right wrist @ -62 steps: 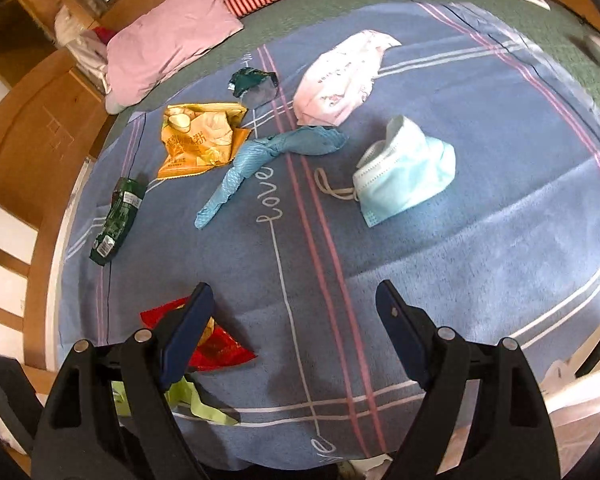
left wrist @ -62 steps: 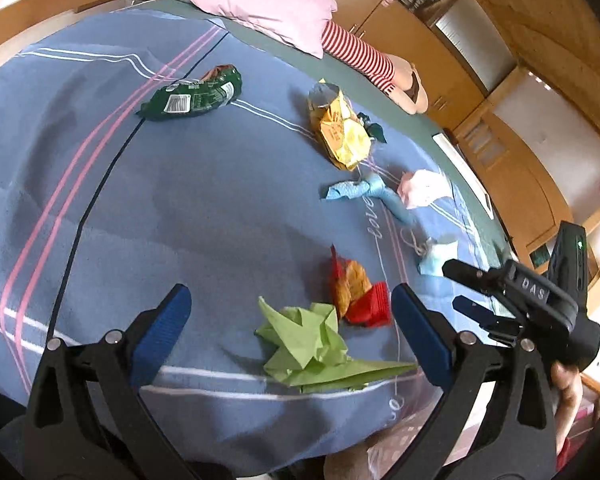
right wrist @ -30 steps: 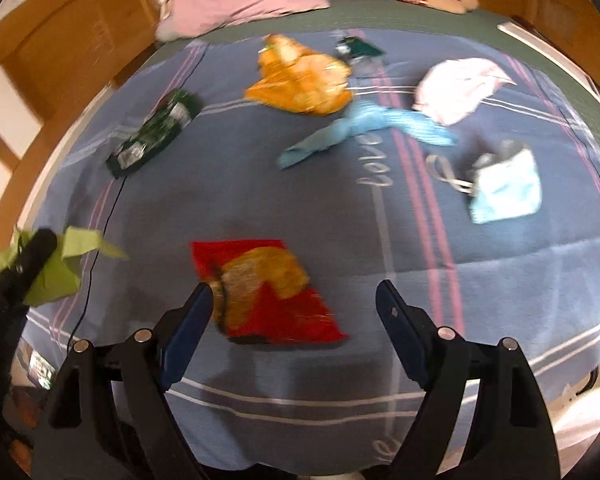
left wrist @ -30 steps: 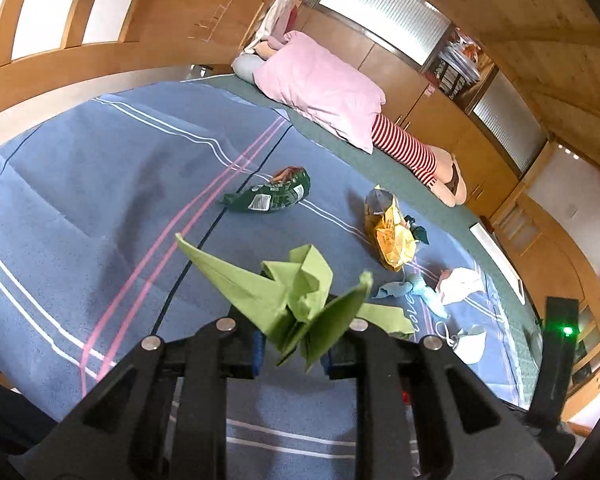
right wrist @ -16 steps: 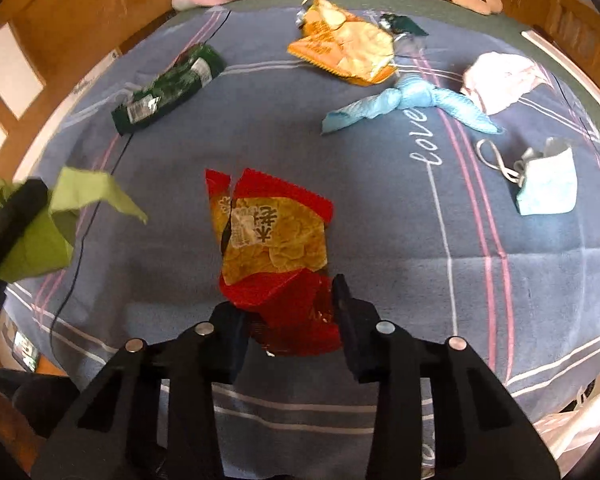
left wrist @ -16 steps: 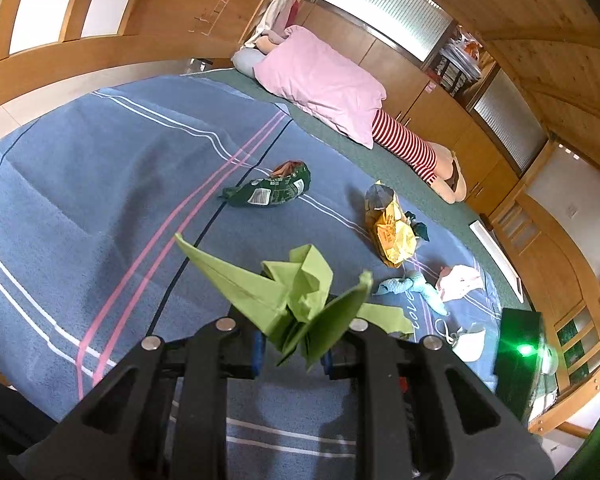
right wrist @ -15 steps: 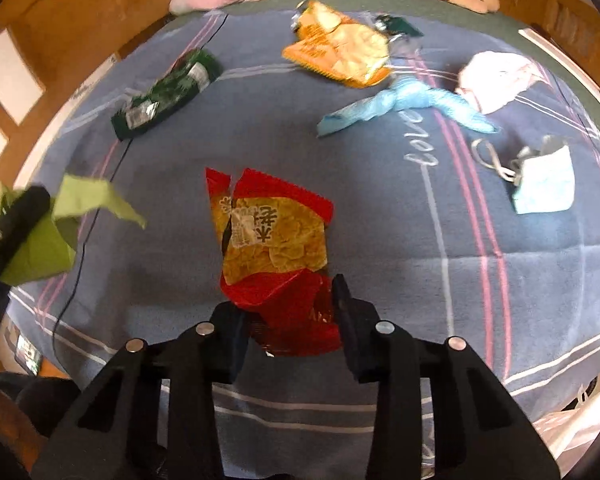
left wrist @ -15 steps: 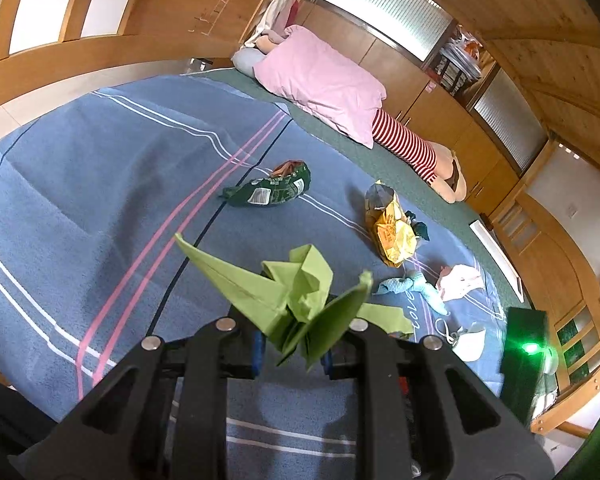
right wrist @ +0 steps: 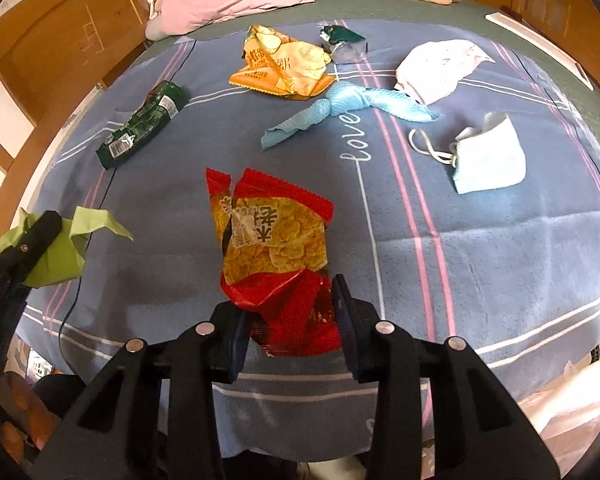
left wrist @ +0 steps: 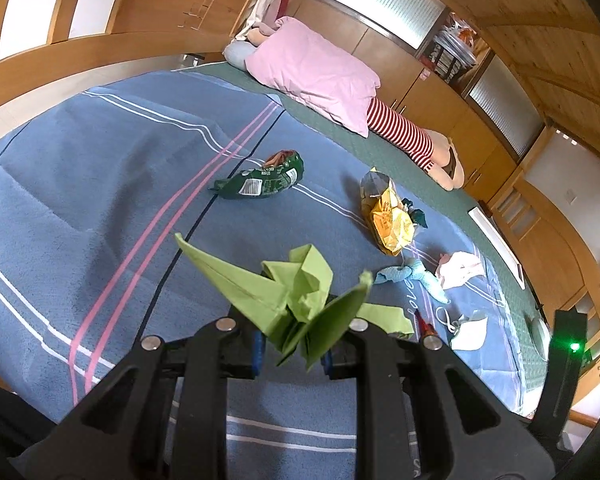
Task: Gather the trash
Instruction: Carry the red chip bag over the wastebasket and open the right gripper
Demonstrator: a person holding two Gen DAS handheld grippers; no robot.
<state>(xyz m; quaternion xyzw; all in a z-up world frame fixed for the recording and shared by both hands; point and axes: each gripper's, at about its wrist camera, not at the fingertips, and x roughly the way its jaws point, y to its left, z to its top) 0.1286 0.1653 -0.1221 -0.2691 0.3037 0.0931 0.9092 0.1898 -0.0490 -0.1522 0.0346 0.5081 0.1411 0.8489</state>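
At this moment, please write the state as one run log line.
left gripper: shut on green paper | right gripper: shut on red snack bag | remaining on blanket: green wrapper, yellow bag, blue glove, face mask

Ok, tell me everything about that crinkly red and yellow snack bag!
The crinkly red and yellow snack bag looks like shiny foil, with a zigzag red top edge and a picture of golden crackers. The right gripper is shut on its crumpled red bottom end. It looks flat and empty, stretching away over the blue blanket.

A bedroom in a home: a wide bed (left wrist: 80,184) under a blue striped blanket (right wrist: 480,248), a pink pillow (left wrist: 312,72) at its head, wooden cupboards (left wrist: 384,60) along the wall.
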